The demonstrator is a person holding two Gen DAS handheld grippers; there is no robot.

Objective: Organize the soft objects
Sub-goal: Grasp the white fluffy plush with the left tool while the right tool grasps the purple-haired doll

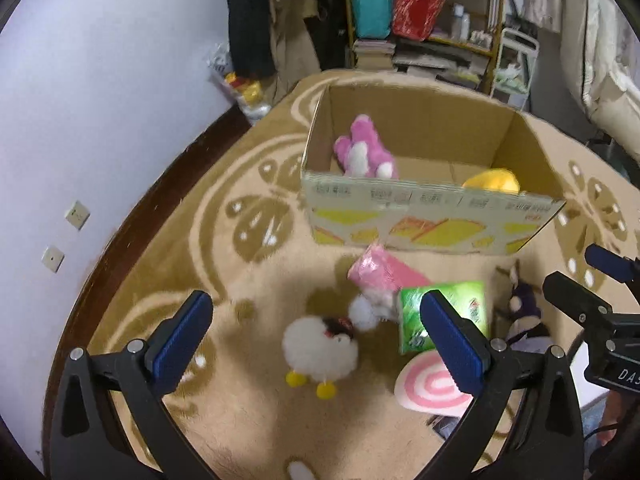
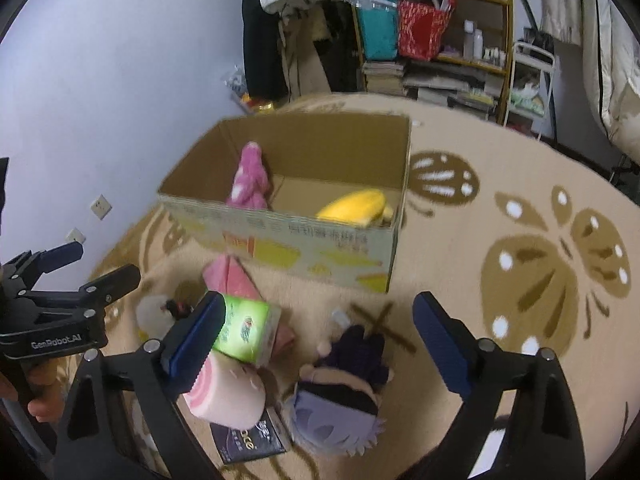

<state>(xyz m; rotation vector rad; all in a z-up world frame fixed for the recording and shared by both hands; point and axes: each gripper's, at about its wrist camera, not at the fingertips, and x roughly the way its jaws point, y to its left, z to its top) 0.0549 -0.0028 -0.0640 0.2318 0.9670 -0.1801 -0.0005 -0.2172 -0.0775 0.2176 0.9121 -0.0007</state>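
An open cardboard box (image 1: 432,220) (image 2: 288,244) stands on the rug and holds a pink plush (image 1: 364,152) (image 2: 250,178) and a yellow plush (image 1: 494,180) (image 2: 356,206). In front of it lie a white fluffy sheep toy (image 1: 320,350), a pink packet (image 1: 380,270) (image 2: 230,278), a green tissue pack (image 1: 456,312) (image 2: 248,330), a pink swirl roll plush (image 1: 434,388) (image 2: 224,396) and a purple-haired doll (image 2: 344,396) (image 1: 524,312). My left gripper (image 1: 316,336) is open above the sheep. My right gripper (image 2: 320,348) is open above the doll.
A beige rug (image 2: 500,184) with brown butterfly patterns covers the floor. A dark booklet (image 2: 252,440) lies by the doll. A shelf (image 1: 432,20) with bags and books stands at the back. A white wall (image 1: 100,100) runs along the left.
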